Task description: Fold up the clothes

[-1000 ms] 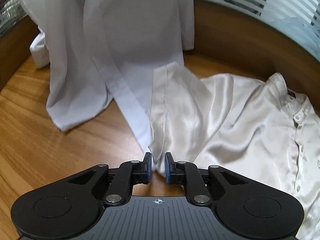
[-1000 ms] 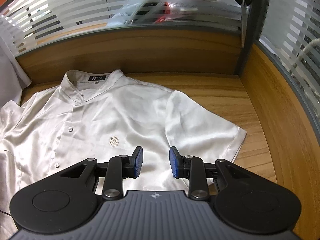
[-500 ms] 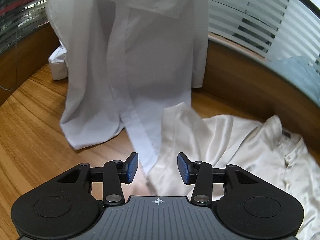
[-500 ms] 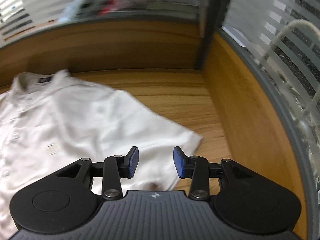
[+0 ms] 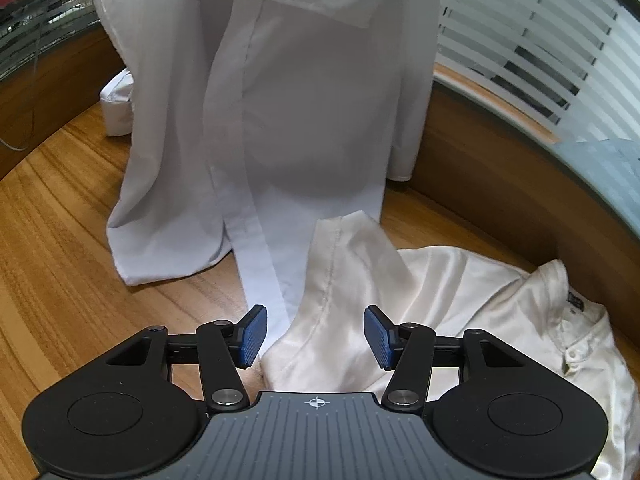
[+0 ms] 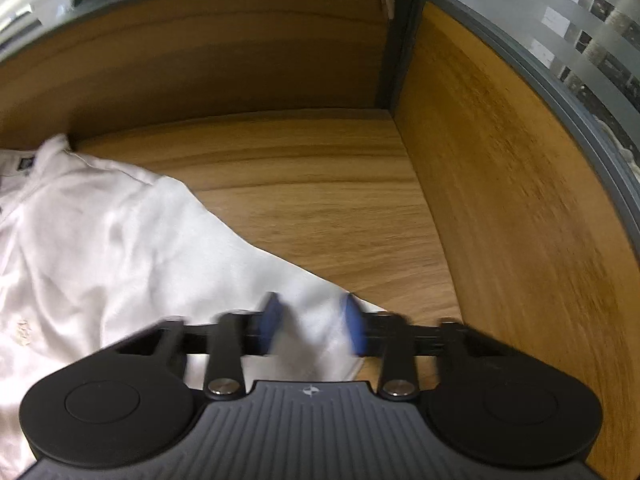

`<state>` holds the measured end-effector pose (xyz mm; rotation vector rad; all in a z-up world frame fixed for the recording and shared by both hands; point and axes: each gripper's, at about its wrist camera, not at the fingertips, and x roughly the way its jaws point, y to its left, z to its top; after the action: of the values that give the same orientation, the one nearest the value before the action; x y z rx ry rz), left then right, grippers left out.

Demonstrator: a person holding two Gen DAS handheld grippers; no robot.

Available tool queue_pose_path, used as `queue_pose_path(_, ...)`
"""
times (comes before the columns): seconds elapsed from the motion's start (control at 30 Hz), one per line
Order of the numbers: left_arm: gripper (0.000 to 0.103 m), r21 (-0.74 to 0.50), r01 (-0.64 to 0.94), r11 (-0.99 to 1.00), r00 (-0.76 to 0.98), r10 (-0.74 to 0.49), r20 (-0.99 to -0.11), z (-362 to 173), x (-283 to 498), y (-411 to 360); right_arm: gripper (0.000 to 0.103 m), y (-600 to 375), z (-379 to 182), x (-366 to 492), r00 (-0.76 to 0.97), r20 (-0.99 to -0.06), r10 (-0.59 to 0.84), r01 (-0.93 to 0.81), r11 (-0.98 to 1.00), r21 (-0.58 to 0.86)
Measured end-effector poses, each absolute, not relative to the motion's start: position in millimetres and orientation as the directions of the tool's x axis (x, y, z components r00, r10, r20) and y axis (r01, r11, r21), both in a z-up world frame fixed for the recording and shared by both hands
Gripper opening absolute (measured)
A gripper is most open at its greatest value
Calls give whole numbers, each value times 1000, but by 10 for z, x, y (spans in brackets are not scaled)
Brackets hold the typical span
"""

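Left hand-held gripper (image 5: 316, 336) has its jaws opening, at a medium gap, with nothing pinched. The cream satin shirt (image 5: 460, 300) lies on the desk (image 5: 60, 260) right under and ahead of it. A rumpled sleeve fold (image 5: 340, 264) rises just beyond the pads, and the collar (image 5: 560, 292) is off to its right. A white shirt (image 5: 312, 120) hangs straight ahead of this hand-held gripper, and its placket strip reaches down to the desk just past the left pad.

Right hand-held gripper (image 6: 312, 330) is motion-blurred, with blue pads visibly apart and a narrowish gap. The cream shirt's other sleeve (image 6: 260, 272) lies between and under them. I cannot tell if the pads touch the cloth. The shirt body spreads to its left, with bare desk ahead. A wooden partition (image 6: 500, 200) stands to its right.
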<state>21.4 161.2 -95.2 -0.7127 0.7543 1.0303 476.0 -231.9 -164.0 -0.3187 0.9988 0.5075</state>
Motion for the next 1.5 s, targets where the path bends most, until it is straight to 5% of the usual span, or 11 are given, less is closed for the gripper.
queue_pose_path(0.2, 62, -170, -926, 338, 325, 481, -814, -985, 252, 1723, 0, -2288, -1660, 4727, 534, -838, 113, -489, 850, -197)
queue_pose_path(0.33, 62, -165, -897, 409, 363, 472, -803, -983, 424, 1847, 3, -2313, -1566, 4687, 526, -837, 149, -491, 857, -156)
queue_pose_path(0.43, 63, -150, -841, 520, 412, 434, -801, -995, 665, 1932, 23, -2213, -1443, 4599, 519, -824, 227, -537, 837, -108)
queue_pose_path(0.53, 64, -123, -744, 656, 466, 379, -800, -1041, 949, 1955, 27, -2034, -1339, 4547, 491, -816, 306, -594, 802, -57)
queue_pose_path(0.67, 65, -49, -599, 799, 503, 329, -799, -1156, 1308, 1925, 49, -1733, -1273, 4539, 433, -810, 396, -679, 734, -5)
queue_pose_path(0.83, 64, 32, -432, 901, 528, 281, -802, -1354, 1658, 1906, 58, -1332, -1341, 4619, 383, -820, 426, -764, 644, -22)
queue_pose_path(1.03, 63, 64, -316, 947, 543, 236, -806, -1513, 1899, 1942, 59, -1067, -1517, 4798, 355, -846, 398, -786, 616, -40)
queue_pose_path(1.2, 11, 43, -327, 944, 528, 220, -820, -1618, 1946, 2035, 58, -1034, -1617, 4821, 330, -858, 394, -799, 600, -32)
queue_pose_path(1.33, 7, 53, -395, 917, 534, 276, -799, -1646, 1958, 2118, 39, -1041, -1662, 4821, 332, -855, 398, -792, 610, -24)
queue_pose_path(1.43, 9, 60, -431, 901, 534, 308, -788, -1674, 2011, 2158, 39, -1044, -1670, 4827, 369, -845, 388, -780, 623, -54)
queue_pose_path(1.5, 18, 59, -448, 892, 531, 318, -786, -1672, 2042, 2178, 39, -1044, -1677, 4843, 376, -841, 388, -772, 634, -52)
